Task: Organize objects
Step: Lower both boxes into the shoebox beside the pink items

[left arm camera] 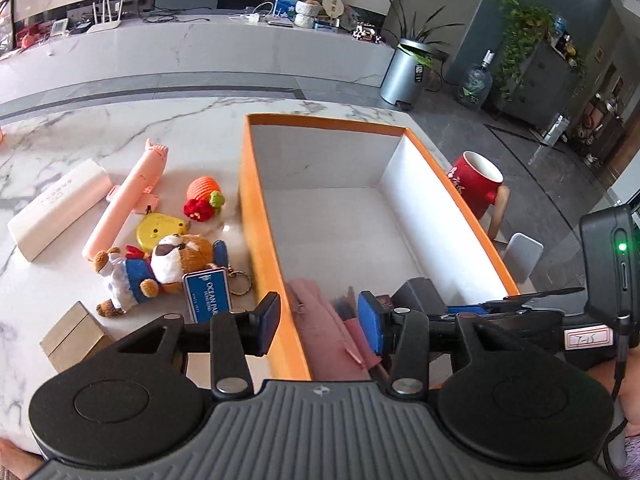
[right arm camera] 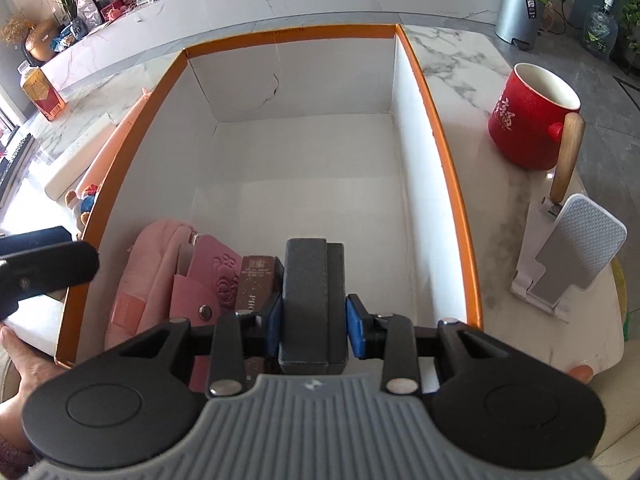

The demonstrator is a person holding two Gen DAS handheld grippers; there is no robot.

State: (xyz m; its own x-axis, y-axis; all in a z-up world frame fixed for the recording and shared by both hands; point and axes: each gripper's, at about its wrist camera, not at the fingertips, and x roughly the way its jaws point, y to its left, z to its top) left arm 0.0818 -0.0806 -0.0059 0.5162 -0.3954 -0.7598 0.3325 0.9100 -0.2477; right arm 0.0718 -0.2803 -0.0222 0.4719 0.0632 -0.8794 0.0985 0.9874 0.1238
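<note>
An orange box with a white inside (left arm camera: 250, 184) (right arm camera: 456, 184) stands on the marble table. In its near left corner lie a pink pouch (right arm camera: 144, 276) (left arm camera: 320, 320), a pink card holder (right arm camera: 208, 284) and a brown bar (right arm camera: 252, 280). My right gripper (right arm camera: 314, 320) is shut on a dark grey box (right arm camera: 310, 300) and holds it inside the orange box beside them. My left gripper (left arm camera: 320, 320) is open and empty, straddling the orange box's left wall. Left of the box lie a bear keychain (left arm camera: 168, 268), a crochet toy (left arm camera: 204, 198), a yellow tape measure (left arm camera: 158, 232), a pink fan (left arm camera: 128, 196).
A white box (left arm camera: 56, 208) and a tan box (left arm camera: 74, 338) sit at the table's left. A red mug (right arm camera: 528, 116) (left arm camera: 476, 184) and a white phone stand (right arm camera: 572, 248) sit right of the orange box. A bin (left arm camera: 404, 72) stands on the floor beyond.
</note>
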